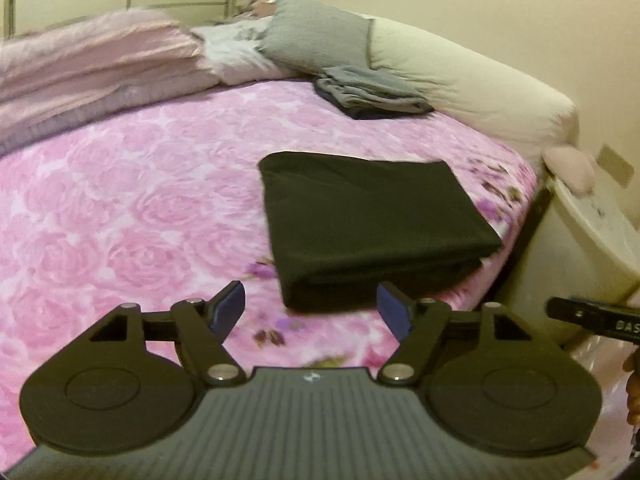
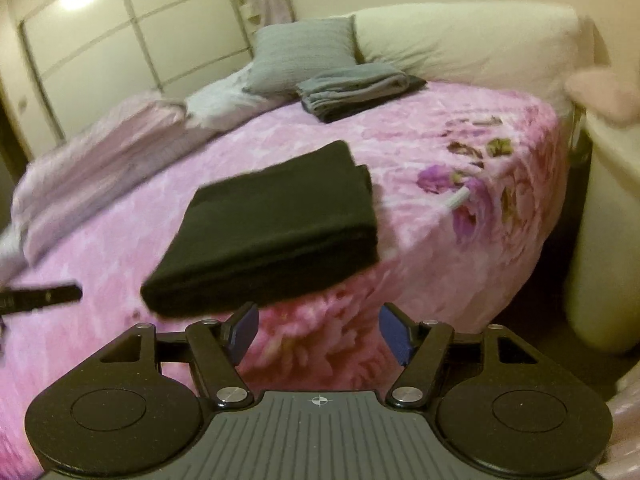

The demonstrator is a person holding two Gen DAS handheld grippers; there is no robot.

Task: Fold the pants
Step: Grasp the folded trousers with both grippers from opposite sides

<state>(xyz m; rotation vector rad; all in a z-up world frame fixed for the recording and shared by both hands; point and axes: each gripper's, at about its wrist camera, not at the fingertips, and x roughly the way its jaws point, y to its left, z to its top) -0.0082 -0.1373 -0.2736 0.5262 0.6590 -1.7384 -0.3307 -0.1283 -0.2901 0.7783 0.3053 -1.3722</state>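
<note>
Already the black pants (image 1: pixel 372 224) are seen as a compact, squared stack lying flat on the pink rose-patterned bed cover (image 1: pixel 120 208), toward the bed's side edge and well short of the grey folded pile (image 1: pixel 372 90) that rests against the cream bolster (image 1: pixel 460 76). Judged from this, the folding looks finished or nearly so, and what is left is a clean release. The left gripper (image 1: pixel 311 309) is held just short of the stack's near edge, its jaws standing apart with nothing between them; the right gripper (image 2: pixel 318 330) is likewise held off the near edge, jaws apart and empty. To do this step well, both tools are best drawn straight back from the pants without a blue pad being dragged across the top layer, so that the squared edges are not pulled askew; any corner that sticks out is better pressed flat than re-gripped.

Much is hard to make out. Both views are smeared by motion blur, so the layers along the pants' near fold cannot be counted. Whether the far corner, shown stepped in the right view, is neatly aligned cannot be told. Only a dark sliver of each opposite tool is caught at the frame edge.
</note>
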